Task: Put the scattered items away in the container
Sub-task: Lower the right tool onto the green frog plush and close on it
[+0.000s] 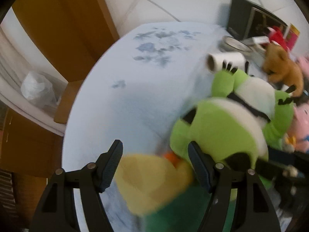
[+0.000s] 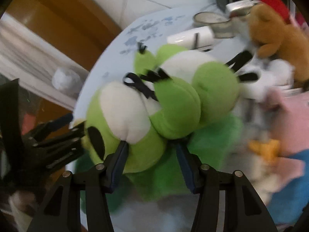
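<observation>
My left gripper (image 1: 156, 164) is shut on a yellow plush toy (image 1: 152, 181) with an orange beak, held low over the round table; the picture is blurred. My right gripper (image 2: 152, 154) is shut on the lower body of a green and white plush frog (image 2: 146, 104), its pads pressed into the green fabric. The frog (image 1: 222, 127) lies just right of the yellow toy in the left wrist view. A green cloth-like thing (image 2: 212, 143) lies under both toys; whether it is the container I cannot tell. The left gripper's black frame (image 2: 48, 139) shows at the left of the right wrist view.
A light blue cloth covers the round table (image 1: 135, 77). Along its far right stand a brown plush (image 1: 282, 67), a pink plush (image 2: 289, 119), a white roll (image 1: 226, 60), a round clear tub (image 2: 212, 23) and a dark box (image 1: 251, 21). Wooden furniture (image 1: 58, 19) stands left of the table.
</observation>
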`<state>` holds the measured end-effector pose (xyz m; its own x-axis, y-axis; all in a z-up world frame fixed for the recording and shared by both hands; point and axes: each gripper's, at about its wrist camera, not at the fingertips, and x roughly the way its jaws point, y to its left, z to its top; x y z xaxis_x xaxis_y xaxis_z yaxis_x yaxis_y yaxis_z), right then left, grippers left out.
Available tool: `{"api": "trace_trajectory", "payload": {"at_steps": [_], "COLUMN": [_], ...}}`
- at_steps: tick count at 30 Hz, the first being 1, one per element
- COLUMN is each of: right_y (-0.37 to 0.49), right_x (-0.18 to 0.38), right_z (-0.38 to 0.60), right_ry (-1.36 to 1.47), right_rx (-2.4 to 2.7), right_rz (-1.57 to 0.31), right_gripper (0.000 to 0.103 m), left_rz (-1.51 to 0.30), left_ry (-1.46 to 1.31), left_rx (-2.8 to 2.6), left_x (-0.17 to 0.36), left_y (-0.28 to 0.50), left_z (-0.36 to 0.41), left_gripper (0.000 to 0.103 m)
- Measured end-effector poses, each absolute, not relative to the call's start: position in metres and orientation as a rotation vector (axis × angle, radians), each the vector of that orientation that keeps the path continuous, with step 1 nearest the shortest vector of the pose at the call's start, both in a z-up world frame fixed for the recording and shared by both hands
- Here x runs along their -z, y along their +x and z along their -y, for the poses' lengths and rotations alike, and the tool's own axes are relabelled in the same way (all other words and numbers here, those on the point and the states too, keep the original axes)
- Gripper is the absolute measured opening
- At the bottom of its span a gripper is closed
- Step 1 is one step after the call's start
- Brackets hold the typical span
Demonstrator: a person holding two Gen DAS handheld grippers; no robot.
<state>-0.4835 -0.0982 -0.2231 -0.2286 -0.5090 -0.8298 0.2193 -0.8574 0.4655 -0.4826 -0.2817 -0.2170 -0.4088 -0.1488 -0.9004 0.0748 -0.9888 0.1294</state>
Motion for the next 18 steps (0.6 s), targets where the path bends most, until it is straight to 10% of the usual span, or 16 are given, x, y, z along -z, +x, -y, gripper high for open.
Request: {"api": "trace_trajectory", "payload": {"at_steps": [11, 18], "right_y": [-0.478, -0.467], "right_x": [0.195, 0.196], "right_z": [0.075, 0.030], "right_ry": [1.552, 1.582], "right_rx": [2.272, 2.302], "right_rz": [0.297, 0.187], "right_gripper": [0.060, 0.043], "left_rz": [-0.198, -0.310], "left_ry": [1.619, 1.680], "left_rx": [2.624, 2.534], "left_x": [0.182, 0.208], "left_y": [-0.469, -0.452], "left_z": [0.279, 0.217], "left_gripper": [0.078, 0.078]}}
